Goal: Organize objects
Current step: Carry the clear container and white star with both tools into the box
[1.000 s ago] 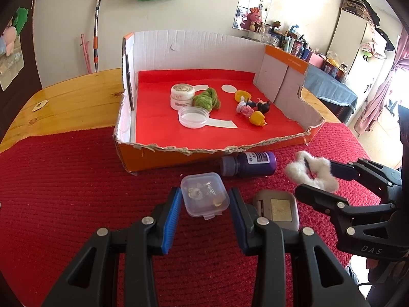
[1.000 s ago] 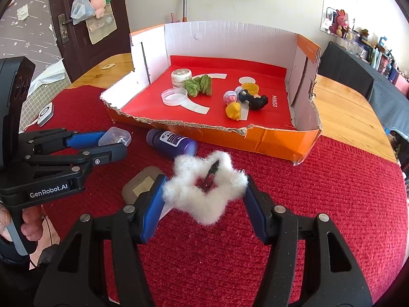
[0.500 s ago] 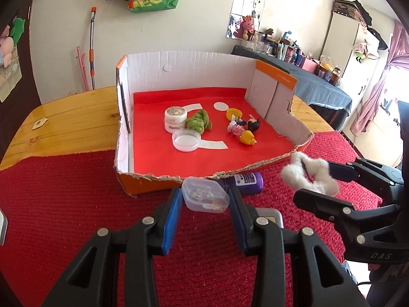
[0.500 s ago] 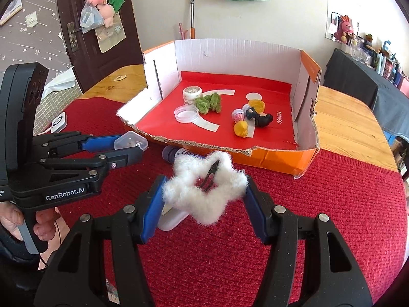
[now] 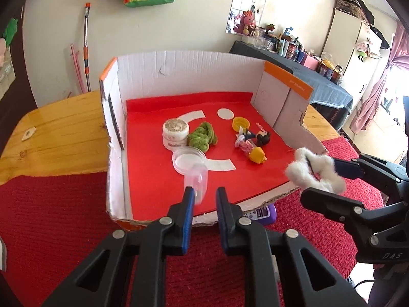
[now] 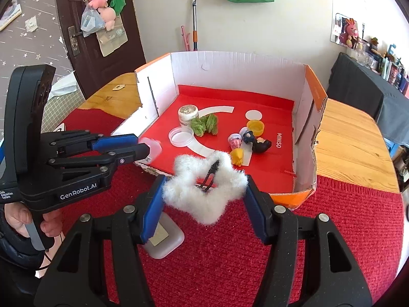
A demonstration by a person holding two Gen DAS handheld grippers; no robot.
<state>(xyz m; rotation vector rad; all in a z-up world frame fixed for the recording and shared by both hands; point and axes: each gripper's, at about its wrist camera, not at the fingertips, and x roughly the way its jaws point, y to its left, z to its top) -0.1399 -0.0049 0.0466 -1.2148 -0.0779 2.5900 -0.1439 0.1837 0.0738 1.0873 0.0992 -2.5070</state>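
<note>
My left gripper [image 5: 203, 194] is shut on a small clear plastic box [image 5: 196, 182] and holds it over the front edge of the cardboard tray [image 5: 189, 76]; it also shows in the right wrist view [image 6: 150, 148]. My right gripper [image 6: 204, 194] is shut on a white fluffy star-shaped hair clip [image 6: 204, 186], just in front of the tray's front right edge; the clip also shows in the left wrist view [image 5: 314, 174]. The tray's red floor holds a round jar [image 5: 175, 133], a clear lid [image 5: 188, 160], a green scrunchie [image 5: 203, 138], a yellow cap [image 5: 240, 123] and small figurines [image 5: 251, 143].
A purple bottle [image 5: 263, 213] lies on the red cloth [image 5: 51, 217] against the tray's front wall. A flat grey case [image 6: 163, 238] lies under my right gripper. The tray stands on a wooden table [image 5: 58, 130]. A door [image 6: 102, 38] and clutter stand behind.
Both grippers rose and moved forward toward the tray. The clear box now hangs over the tray's front edge, tilted end-on; the fluffy clip came near the front right edge.
</note>
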